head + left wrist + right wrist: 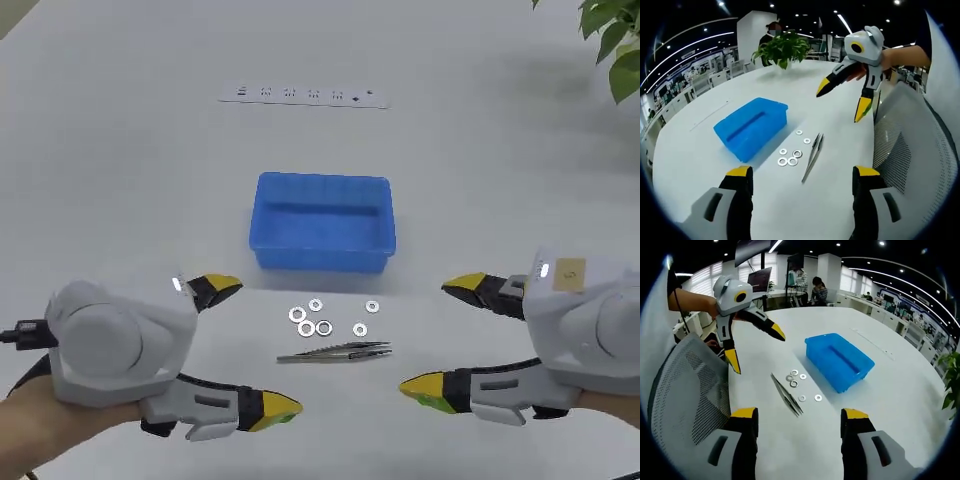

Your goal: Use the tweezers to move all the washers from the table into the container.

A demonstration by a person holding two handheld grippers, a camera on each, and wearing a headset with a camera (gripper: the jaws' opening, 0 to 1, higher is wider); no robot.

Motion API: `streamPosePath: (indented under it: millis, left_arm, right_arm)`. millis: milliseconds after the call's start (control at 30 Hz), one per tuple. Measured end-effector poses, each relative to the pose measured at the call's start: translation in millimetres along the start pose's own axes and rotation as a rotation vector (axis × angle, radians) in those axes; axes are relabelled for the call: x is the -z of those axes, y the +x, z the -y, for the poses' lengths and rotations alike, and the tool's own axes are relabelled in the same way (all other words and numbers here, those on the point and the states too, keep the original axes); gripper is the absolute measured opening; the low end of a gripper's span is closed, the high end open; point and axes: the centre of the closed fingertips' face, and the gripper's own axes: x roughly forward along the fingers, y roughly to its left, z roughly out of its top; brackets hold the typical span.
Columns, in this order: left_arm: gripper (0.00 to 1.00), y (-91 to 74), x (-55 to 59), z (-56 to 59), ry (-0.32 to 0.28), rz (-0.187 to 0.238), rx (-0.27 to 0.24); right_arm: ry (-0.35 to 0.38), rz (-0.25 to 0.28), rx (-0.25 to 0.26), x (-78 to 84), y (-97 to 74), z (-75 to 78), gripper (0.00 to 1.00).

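The left tongs point(262, 345) and right tongs point(430, 337) hang empty over the white worktop point(150, 150), each with its jaws wide apart, tips turned toward each other. Between them lie the tweezers point(335, 352), untouched, with six washers point(323, 327) scattered just beyond. Farther out past the washers stands the blue box point(320, 258).

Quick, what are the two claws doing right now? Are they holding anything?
Left claw: open, holding nothing.
Right claw: open, holding nothing.
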Motion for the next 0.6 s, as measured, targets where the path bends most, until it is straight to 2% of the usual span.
streamPosePath:
  millis: [100,167,233,267,333,400,500,600]
  left_arm:
    - [0.81,3.0,-1.5,-6.9,0.049,0.005,-0.042]
    - [0.78,4.9,-1.3,-7.8,0.04,0.004,-0.042]
    - [0.78,8.3,-1.2,-4.1,0.002,0.015,-0.01]
    - [0.78,10.9,2.3,-1.2,-0.015,0.001,0.013]
    - [0.75,14.5,12.0,1.1,0.028,-0.051,0.037]
    - [0.71,18.6,18.1,4.3,0.051,-0.083,0.056]
    - [0.67,25.2,21.4,5.7,0.086,-0.089,0.062]
    - [0.64,31.3,25.2,8.5,0.096,-0.114,0.082]
  right_arm:
    - [0.007,-0.012,-0.009,2.1,6.9,-1.2,0.62]
    - [0.003,-0.014,-0.019,1.0,12.0,-3.9,0.59]
    - [0.0,-0.008,-0.027,-1.4,16.9,-6.1,0.56]
    - [0.0,-0.009,-0.037,-2.4,21.1,-8.1,0.54]
    - [0.004,-0.028,-0.058,-2.1,28.4,-12.3,0.49]
    - [-0.011,-0.035,-0.075,-3.6,34.8,-15.7,0.46]
    - [-0.056,-0.045,-0.11,-6.8,42.6,-21.8,0.41]
    - [-0.105,-0.068,-0.132,-7.6,51.4,-24.7,0.36]
